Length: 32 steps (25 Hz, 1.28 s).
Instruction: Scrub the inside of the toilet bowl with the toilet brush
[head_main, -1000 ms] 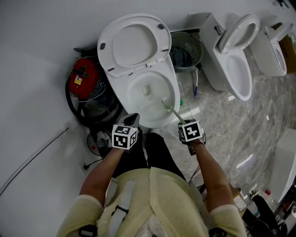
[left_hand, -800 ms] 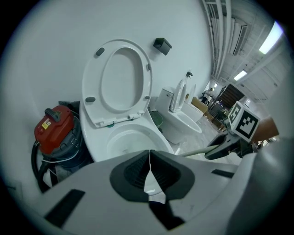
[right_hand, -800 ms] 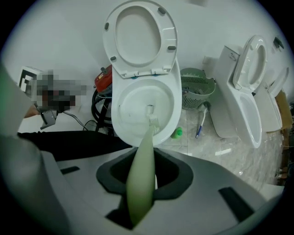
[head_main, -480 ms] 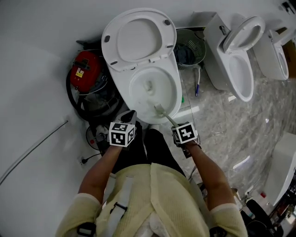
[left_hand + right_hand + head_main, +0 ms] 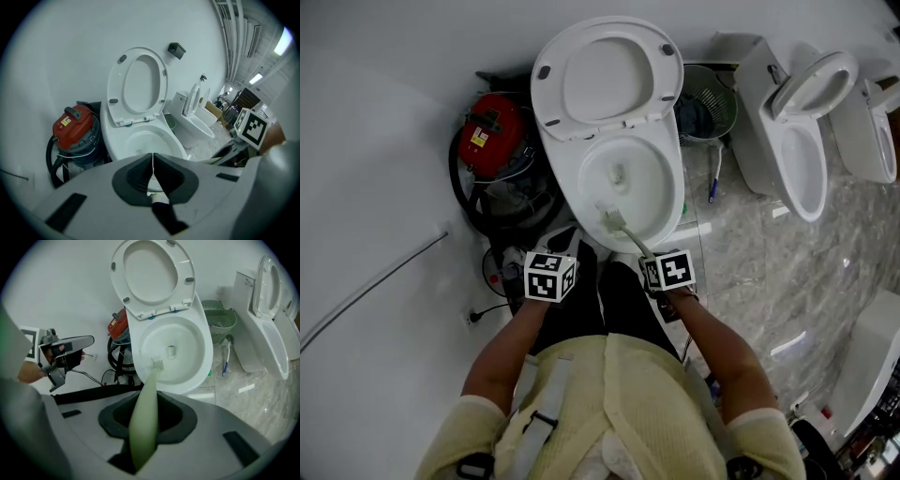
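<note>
- Right gripper view: right gripper [image 5: 146,414] fingers clamp the pale-green toilet brush [image 5: 151,380]; its bristles sit inside the toilet bowl [image 5: 190,350], on the near side.
- Left gripper view: left gripper [image 5: 153,169] fingers pressed together, nothing btwn.
- Red vacuum [image 5: 75,124], left of the bowl: yellow label [image 5: 65,123] too small to read.

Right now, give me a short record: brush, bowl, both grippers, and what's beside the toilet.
toilet brush: bristle head inside the bowl, against its near wall
toilet bowl: seat raised
right gripper: shut on the brush's pale green handle
left gripper: shut, empty, outside the bowl
red vacuum: left of toilet
mesh basket: right of toilet
</note>
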Each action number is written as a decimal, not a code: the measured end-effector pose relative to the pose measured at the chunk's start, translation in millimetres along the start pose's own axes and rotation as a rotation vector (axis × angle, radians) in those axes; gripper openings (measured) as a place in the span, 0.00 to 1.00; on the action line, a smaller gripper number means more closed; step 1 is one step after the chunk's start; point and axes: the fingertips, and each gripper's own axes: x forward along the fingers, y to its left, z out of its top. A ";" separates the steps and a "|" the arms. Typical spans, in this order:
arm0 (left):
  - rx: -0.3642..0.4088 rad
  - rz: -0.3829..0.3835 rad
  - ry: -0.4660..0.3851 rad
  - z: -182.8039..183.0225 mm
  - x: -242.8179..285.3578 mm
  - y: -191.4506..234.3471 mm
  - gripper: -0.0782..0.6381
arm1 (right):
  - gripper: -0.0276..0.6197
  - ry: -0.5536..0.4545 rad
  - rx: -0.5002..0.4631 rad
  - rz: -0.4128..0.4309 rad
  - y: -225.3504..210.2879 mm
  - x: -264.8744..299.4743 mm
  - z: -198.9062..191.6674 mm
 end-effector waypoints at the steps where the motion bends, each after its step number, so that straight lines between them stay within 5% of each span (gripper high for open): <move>1: 0.002 0.003 -0.001 -0.6 -1.9 1.2 0.13 | 0.21 -0.006 0.003 0.007 3.7 1.3 3.4; 14: -0.056 0.066 -0.027 -7.4 -23.0 22.2 0.13 | 0.21 -0.054 -0.017 0.028 32.2 14.5 40.1; 32: -0.054 0.086 -0.022 -2.2 -30.7 26.1 0.13 | 0.21 -0.161 0.071 0.073 47.9 28.6 106.0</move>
